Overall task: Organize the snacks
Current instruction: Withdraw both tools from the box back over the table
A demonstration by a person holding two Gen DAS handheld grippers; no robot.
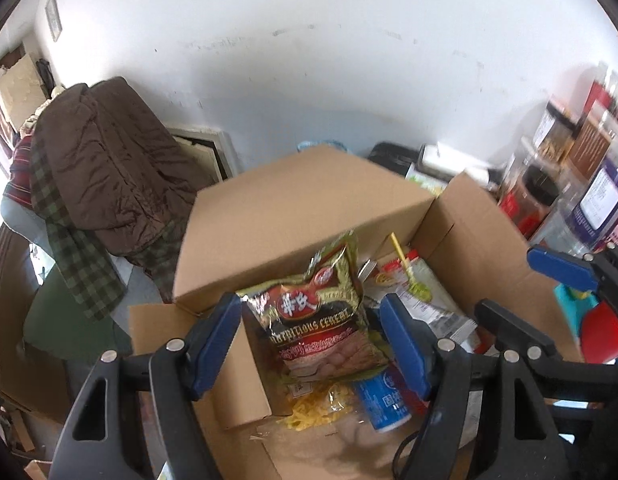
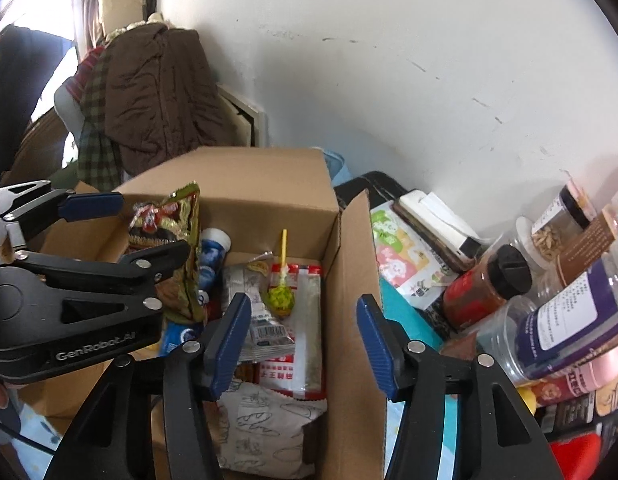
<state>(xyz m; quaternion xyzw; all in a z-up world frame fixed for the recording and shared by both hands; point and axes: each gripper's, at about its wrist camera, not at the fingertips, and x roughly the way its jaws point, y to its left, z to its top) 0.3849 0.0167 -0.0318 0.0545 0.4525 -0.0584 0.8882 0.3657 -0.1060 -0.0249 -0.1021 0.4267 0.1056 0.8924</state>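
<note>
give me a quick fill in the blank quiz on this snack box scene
1. The snacks lie inside an open ____ box.
2. The lollipop has a ____ stick.
3. The cereal bag stands between the open pads of the ____ gripper.
4. The jar right of the box has a ____ lid.

Missing words: cardboard; yellow; left; black

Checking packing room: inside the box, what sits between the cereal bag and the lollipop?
In the right wrist view, a blue-and-white tube stands between the cereal bag and the lollipop, inside the cardboard box.
</note>
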